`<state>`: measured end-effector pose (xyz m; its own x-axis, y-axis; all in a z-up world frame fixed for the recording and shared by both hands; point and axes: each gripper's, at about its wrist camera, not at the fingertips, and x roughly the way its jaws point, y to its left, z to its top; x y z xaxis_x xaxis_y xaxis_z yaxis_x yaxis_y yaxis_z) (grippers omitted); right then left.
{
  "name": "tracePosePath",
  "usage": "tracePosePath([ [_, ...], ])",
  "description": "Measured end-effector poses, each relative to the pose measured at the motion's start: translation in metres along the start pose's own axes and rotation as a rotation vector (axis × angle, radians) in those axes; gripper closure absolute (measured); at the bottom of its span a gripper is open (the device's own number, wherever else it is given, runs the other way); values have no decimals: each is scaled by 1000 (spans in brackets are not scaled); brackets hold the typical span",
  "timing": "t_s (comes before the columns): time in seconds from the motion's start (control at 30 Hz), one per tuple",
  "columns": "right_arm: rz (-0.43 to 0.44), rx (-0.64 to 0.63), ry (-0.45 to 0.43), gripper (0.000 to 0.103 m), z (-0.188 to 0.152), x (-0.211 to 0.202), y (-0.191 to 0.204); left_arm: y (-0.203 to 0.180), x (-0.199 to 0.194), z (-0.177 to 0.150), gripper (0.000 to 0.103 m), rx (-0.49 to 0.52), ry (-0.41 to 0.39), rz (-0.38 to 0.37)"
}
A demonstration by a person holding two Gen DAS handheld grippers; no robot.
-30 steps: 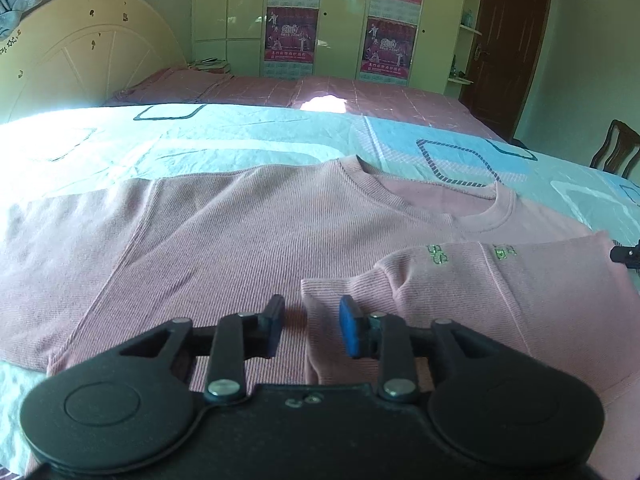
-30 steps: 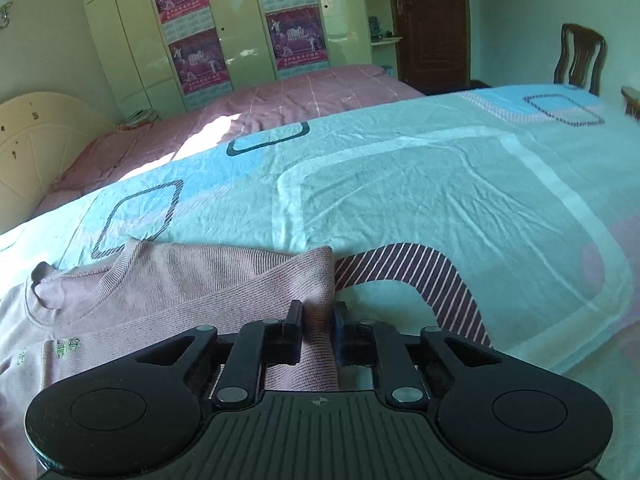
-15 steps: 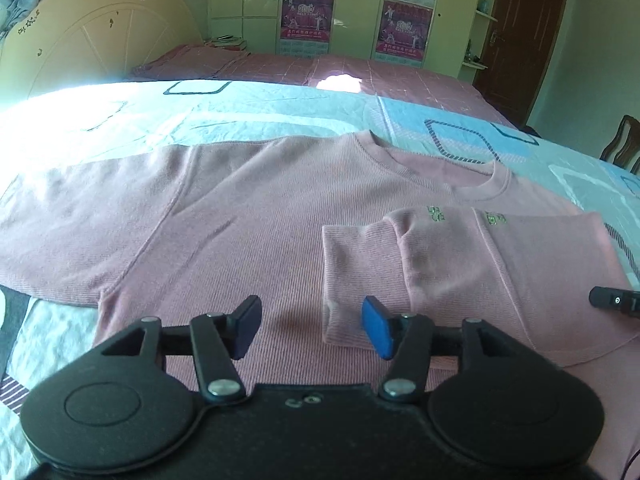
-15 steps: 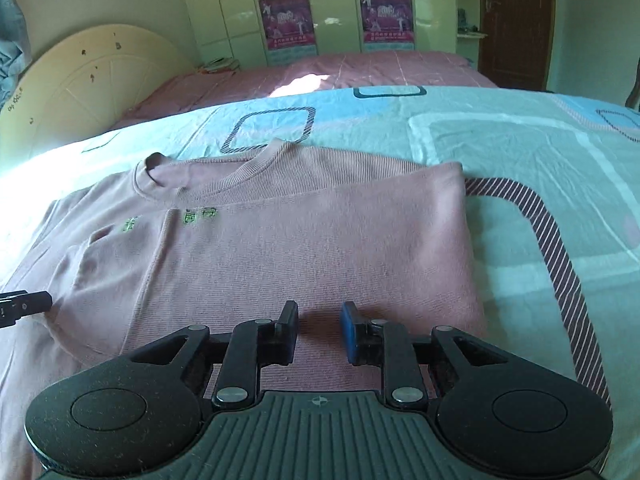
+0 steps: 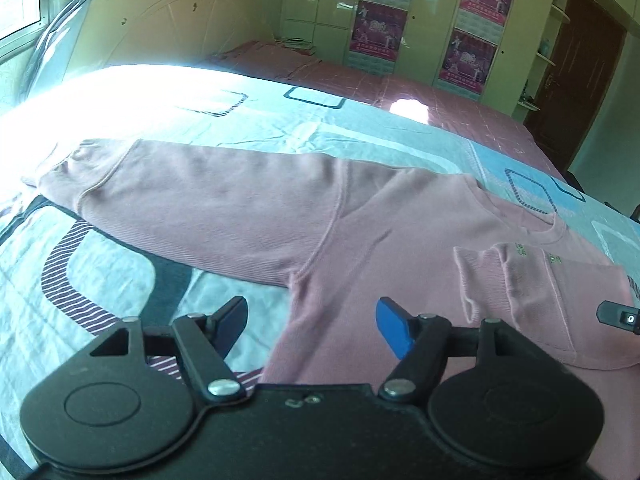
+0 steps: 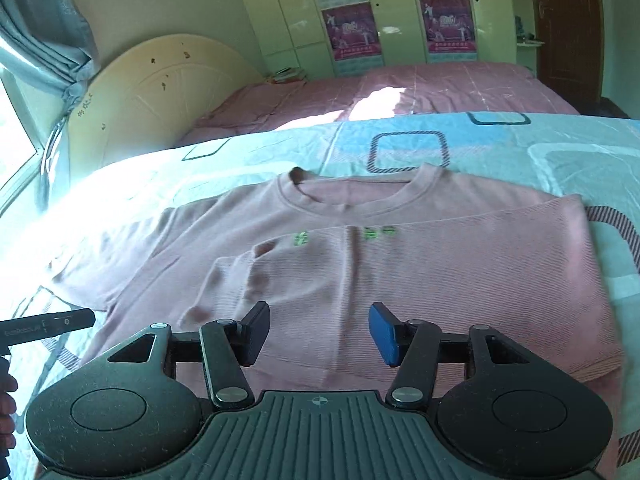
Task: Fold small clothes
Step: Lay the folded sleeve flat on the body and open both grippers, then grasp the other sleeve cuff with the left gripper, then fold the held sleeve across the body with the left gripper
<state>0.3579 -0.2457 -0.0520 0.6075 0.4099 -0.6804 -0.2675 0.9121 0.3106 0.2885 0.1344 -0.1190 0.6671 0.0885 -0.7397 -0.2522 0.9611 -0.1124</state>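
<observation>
A pink long-sleeved sweater (image 5: 360, 232) lies flat on the bed. Its right sleeve (image 6: 440, 272) is folded across the chest, cuff (image 5: 480, 280) near the middle. Its left sleeve (image 5: 192, 200) stretches out flat to the left. My left gripper (image 5: 310, 328) is open and empty, hovering above the sweater's left side edge below the armpit. My right gripper (image 6: 316, 330) is open and empty, above the lower edge of the folded sleeve. The collar (image 6: 360, 192) points away from me.
The sweater lies on a light blue patterned bedsheet (image 5: 120, 280). A pink bed (image 6: 400, 88) and a cream headboard (image 6: 160, 88) stand behind, with wardrobes (image 6: 400, 12) and a dark door (image 6: 568, 28) at the back. The other gripper's tip shows at the edge (image 6: 52, 324).
Both grippers let go of the folded right sleeve, opened wide and drew back. My left gripper swung left toward the outstretched left sleeve.
</observation>
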Motion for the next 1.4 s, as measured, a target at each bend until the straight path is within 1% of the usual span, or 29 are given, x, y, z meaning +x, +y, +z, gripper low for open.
tracePosePath([
  [0.1,-38,-20,7,48,-1,16,22,33,2,3,33,-45,5,21],
  [0.17,-33,6,15,48,-2,25,33,56,4,6,33,-76,10,35],
  [0.3,-65,-17,17,48,-3,45,59,106,14,16,33,-142,19,71],
  [0.47,-104,28,33,48,-1,70,72,158,31,37,33,-213,7,93],
  [0.57,-123,28,22,48,2,75,78,187,45,50,33,-270,1,117],
  [0.63,-136,28,12,48,4,77,82,203,52,55,34,-307,-4,138],
  [0.73,-163,53,1,48,7,81,81,221,62,58,34,-334,-18,170],
  [0.8,-173,70,16,48,7,86,79,233,71,60,34,-348,-24,162],
  [0.87,-184,74,28,48,4,90,78,238,78,64,34,-349,-45,151],
  [0.9,-193,71,32,48,3,92,78,243,81,68,35,-365,-53,137],
  [0.93,-199,70,35,48,2,93,78,247,85,70,38,-393,-66,126],
  [0.97,-203,70,36,48,1,94,78,253,88,73,46,-419,-81,120],
  [1.03,-214,78,27,48,-1,93,77,260,93,78,55,-449,-106,120],
  [1.07,-207,88,9,48,-1,90,77,264,95,79,64,-465,-116,112],
  [1.1,-198,93,-6,48,-1,88,77,266,97,80,69,-481,-122,111],
  [1.13,-205,86,-9,48,-2,87,78,268,97,79,83,-495,-128,112],
  [1.17,-228,60,8,48,-3,91,80,271,98,78,91,-513,-134,109],
  [1.2,-244,45,33,48,-5,97,80,271,98,78,93,-519,-139,108],
  [1.23,-249,41,59,48,-8,103,79,268,96,78,95,-504,-148,113],
  [1.27,-248,29,72,48,-12,107,78,264,93,79,96,-483,-159,114],
  [1.33,-244,16,65,49,-12,107,78,249,83,84,97,-428,-195,89],
  [1.4,-203,62,42,48,-11,101,71,228,69,89,97,-363,-228,44],
])
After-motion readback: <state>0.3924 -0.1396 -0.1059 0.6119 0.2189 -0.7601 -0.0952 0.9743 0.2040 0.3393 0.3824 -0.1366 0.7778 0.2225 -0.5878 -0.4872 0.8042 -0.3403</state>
